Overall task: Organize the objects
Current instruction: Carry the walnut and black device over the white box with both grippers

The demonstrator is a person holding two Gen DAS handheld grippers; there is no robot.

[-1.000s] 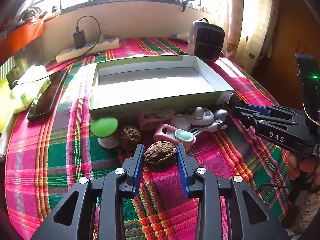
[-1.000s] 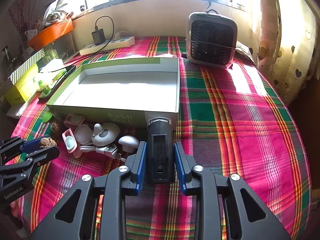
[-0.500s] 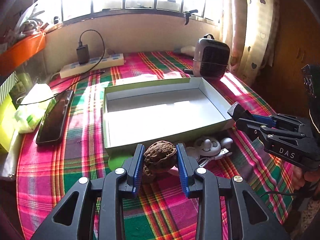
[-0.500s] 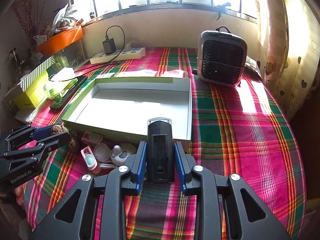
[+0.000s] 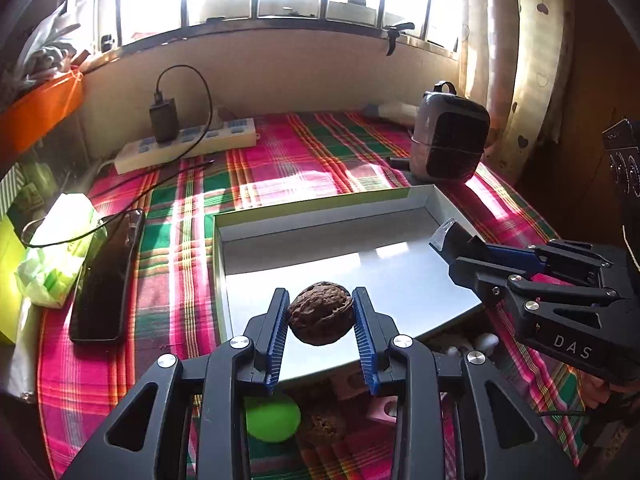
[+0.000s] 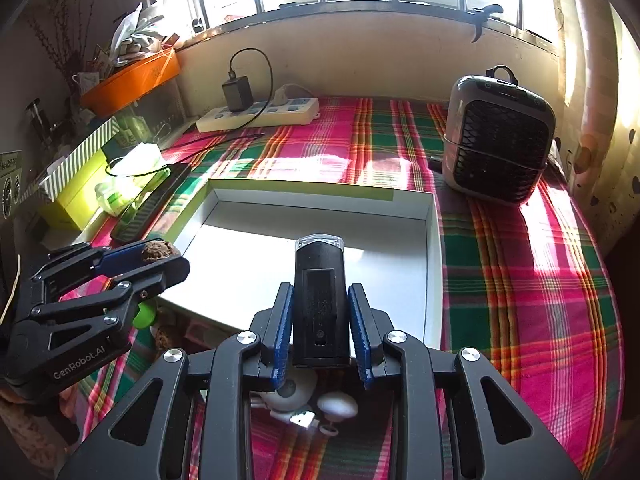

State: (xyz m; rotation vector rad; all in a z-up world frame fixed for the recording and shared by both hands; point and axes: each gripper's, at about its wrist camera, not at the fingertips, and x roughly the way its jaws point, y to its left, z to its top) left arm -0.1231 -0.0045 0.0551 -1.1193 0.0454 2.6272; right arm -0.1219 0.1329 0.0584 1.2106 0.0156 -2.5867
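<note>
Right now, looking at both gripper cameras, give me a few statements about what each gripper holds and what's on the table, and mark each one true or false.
1. The left gripper is shut on a walnut. True.
2. The right gripper is open and holds nothing. False: it is shut on a black device with a clear tip.
3. The white box already has several small items lying inside it. False: its visible floor is bare, and both held things are above it, not set down.
4. A black phone lies on the plaid cloth to the left of the box. True.
5. A charger is plugged into the power strip near the wall. True.
</note>
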